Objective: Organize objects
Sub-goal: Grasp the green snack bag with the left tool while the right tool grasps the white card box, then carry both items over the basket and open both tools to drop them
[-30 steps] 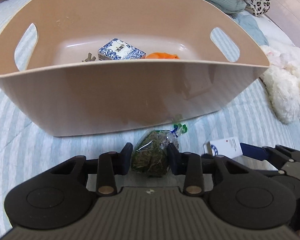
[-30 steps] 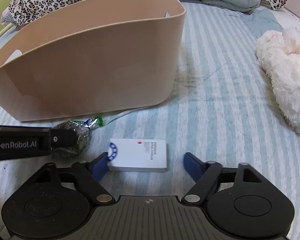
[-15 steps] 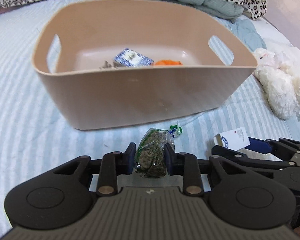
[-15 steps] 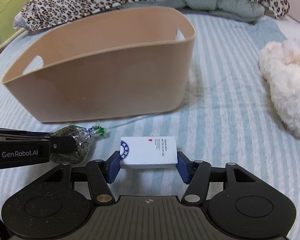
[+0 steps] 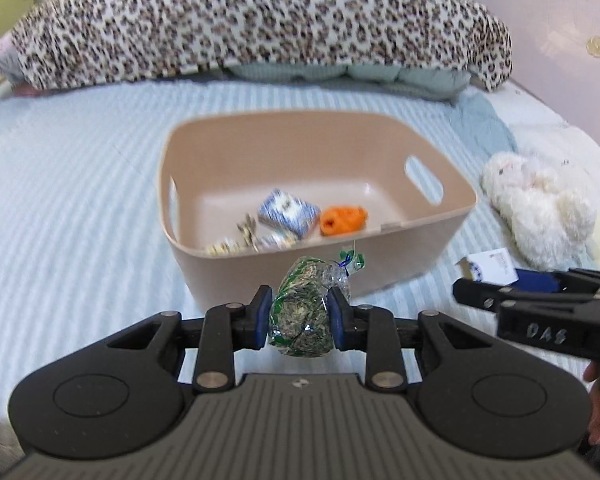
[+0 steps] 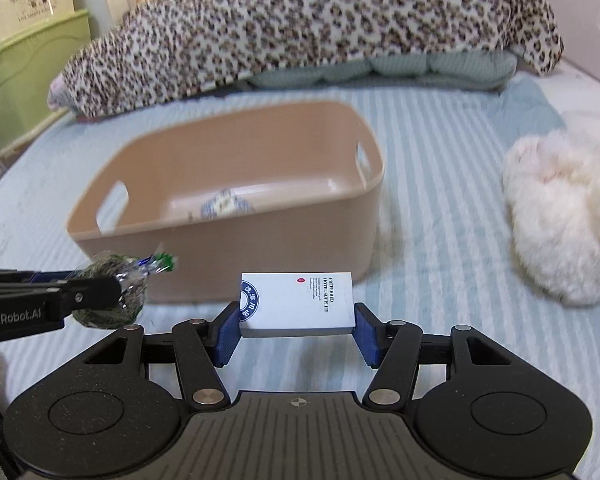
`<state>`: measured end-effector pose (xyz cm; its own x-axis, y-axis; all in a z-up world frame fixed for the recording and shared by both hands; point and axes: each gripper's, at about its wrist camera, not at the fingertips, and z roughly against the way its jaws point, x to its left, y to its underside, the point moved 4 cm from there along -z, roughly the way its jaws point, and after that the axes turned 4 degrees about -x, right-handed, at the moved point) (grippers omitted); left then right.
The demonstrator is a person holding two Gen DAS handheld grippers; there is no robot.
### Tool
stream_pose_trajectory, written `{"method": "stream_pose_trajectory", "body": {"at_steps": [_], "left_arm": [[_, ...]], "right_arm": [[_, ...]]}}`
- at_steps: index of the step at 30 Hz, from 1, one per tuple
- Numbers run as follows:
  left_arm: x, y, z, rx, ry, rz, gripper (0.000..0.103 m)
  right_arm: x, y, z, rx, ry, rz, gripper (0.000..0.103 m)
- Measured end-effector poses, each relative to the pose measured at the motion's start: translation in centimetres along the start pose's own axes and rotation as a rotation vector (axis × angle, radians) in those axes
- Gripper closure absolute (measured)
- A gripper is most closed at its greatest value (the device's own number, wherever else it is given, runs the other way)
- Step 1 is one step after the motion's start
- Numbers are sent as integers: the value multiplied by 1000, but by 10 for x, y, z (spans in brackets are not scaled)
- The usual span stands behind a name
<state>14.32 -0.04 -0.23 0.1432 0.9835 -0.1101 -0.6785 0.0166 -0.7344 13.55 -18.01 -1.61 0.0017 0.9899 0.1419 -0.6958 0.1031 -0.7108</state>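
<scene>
My left gripper (image 5: 299, 318) is shut on a clear bag of dried green herbs (image 5: 305, 312), held above the bed in front of the beige plastic bin (image 5: 384, 270). My right gripper (image 6: 296, 330) is shut on a flat white box with blue print (image 6: 297, 304), also lifted, just before the bin (image 6: 228, 264). The bin holds a blue-patterned box (image 5: 287, 213), an orange item (image 5: 343, 220) and small metallic bits (image 5: 248, 236). Each gripper shows in the other's view, the bag (image 6: 110, 294) on the left and the white box (image 5: 490, 267) on the right.
The bin stands on a blue-striped bed sheet (image 5: 68, 200). A white plush toy (image 6: 560, 216) lies right of the bin. A leopard-print blanket (image 5: 240, 20) over green bedding lies at the back. A green cabinet (image 6: 24, 80) stands at far left.
Both grippers have risen and drawn back from the bin, lifting the herb bag and the white box off the sheet. The right gripper closed on the box. The bin's inside now shows from above.
</scene>
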Motion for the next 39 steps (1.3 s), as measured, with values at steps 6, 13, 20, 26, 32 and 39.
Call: {"method": "stream_pose_trajectory", "body": {"at_steps": [6,13,20,26,32,39], "left_arm": [[8,-27,13,-70,-15,8,71],[17,-56,17,-126,-28,21,71],[26,-81,-12,-145,-129,5,72],[30,-86,-52,-88,-177,-18,72],[36,-69,-91,40,-189,-26,71],[37,-56,-108,144,-187,-39,70]], "right_arm": [[3,-38,17,-100,-4,8,48],[10,-76,18,-168,-11,28,48],[23,-100,-5,-184,-13,64,48],[31,-109,-39,-154,2,87,48],[32,-102,-71,-100,23,91,48],[33,-86,-96,-2,25,90,48]]}}
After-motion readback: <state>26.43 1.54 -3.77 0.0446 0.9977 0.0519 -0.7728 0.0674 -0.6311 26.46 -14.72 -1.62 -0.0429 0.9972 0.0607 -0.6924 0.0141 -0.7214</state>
